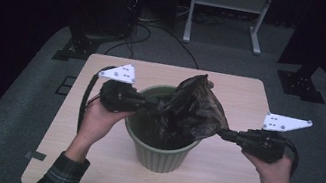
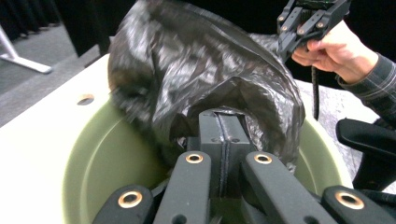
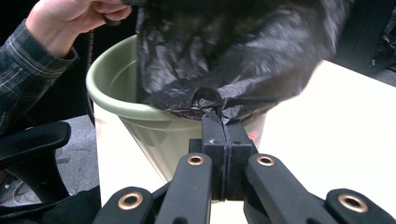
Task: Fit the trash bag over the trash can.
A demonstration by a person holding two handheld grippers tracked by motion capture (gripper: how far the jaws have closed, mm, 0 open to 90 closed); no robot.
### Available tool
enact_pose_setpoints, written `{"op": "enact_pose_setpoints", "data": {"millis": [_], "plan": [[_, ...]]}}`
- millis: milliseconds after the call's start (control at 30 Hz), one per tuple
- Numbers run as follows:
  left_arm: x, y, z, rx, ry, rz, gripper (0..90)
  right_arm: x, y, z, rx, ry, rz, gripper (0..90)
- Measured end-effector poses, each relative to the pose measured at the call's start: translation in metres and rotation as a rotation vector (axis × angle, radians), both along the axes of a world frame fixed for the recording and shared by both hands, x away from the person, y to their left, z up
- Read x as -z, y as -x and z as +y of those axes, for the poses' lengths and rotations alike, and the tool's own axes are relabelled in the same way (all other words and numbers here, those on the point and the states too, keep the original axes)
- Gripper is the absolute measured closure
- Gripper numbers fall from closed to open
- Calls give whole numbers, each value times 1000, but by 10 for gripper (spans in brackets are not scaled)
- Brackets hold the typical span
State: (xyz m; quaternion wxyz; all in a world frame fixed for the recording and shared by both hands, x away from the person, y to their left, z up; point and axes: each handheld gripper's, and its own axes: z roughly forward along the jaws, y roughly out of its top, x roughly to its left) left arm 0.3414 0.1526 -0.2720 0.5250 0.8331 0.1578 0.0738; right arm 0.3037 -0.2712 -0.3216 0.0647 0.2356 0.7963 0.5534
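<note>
While the black bin bag hangs bunched over the green bin at mid-tabletop, both tongs are clamped on its film. Left tongs pinch the left edge above the bin's left rim; right tongs pinch the right edge just outside the right rim. The bag stretches left to right between them, its bulk rising toward the far side. Likely next: spread the mouth apart over the rim, both hands equally close.
</note>
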Motion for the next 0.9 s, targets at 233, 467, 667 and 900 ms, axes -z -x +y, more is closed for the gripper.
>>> {"op": "enact_pose_setpoints", "data": {"millis": [233, 467, 667, 900], "plan": [[8, 8, 48, -80, 27, 21, 899, 3, 0, -21, 47, 9, 2, 895], [18, 19, 81, -129, 45, 36, 898, 10, 4, -35, 75, 21, 14, 895], [28, 28, 93, -144, 25, 52, 899, 20, 10, -45, 89, 53, 32, 895], [43, 31, 101, -160, 29, 83, 898, 36, 13, -58, 117, 69, 71, 895]]}}
